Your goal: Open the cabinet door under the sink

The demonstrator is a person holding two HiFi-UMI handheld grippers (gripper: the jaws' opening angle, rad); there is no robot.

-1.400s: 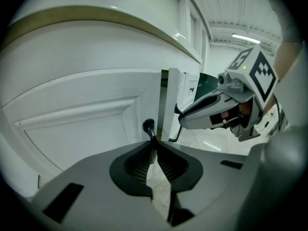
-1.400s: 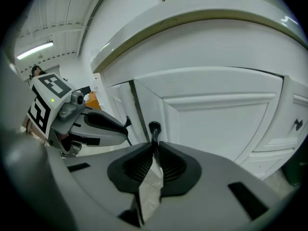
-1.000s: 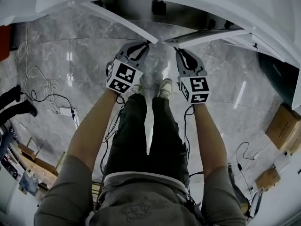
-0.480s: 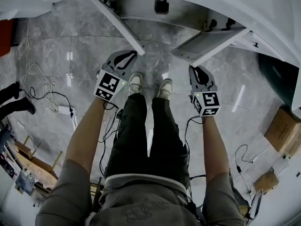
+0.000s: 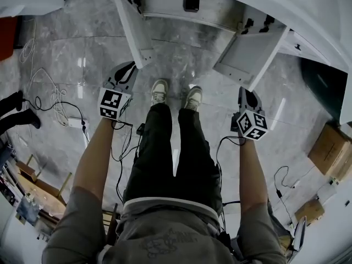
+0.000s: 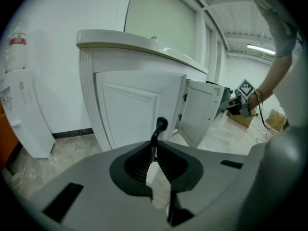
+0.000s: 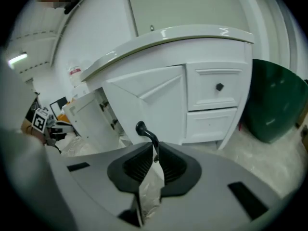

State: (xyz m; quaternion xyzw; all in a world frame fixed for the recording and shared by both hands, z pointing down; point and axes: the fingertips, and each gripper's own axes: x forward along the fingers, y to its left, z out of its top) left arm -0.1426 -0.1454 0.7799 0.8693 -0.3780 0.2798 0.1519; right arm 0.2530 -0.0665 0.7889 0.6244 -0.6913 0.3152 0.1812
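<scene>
Left gripper (image 6: pixel 155 147): jaws pinched together on the stem of the black left handle (image 6: pixel 160 125), knob end poking out just past the tips. Right gripper (image 7: pixel 155 150): same grip, jaws clamped on the curved black right handle (image 7: pixel 143 129).

Each handle sits at the free edge of its panel, so a grip there gives the longest lever about the hinges. I judge that this is why both are taken at the handle and not at the door edge.

The left door (image 6: pixel 130 109) and right door (image 5: pixel 250 51) of the sink cabinet (image 5: pixel 165 1) stand well out from the carcass, angled away from each other, with the interior exposed between them. My reading is that the opening is nearly complete.

Drawers (image 7: pixel 216 88) to the right of the doors are shut.

Pose: both arms reach forward, spread wide on either side of the person's legs. The grippers slope down toward the marble floor (image 5: pixel 181 59), each marker cube facing up.
</scene>
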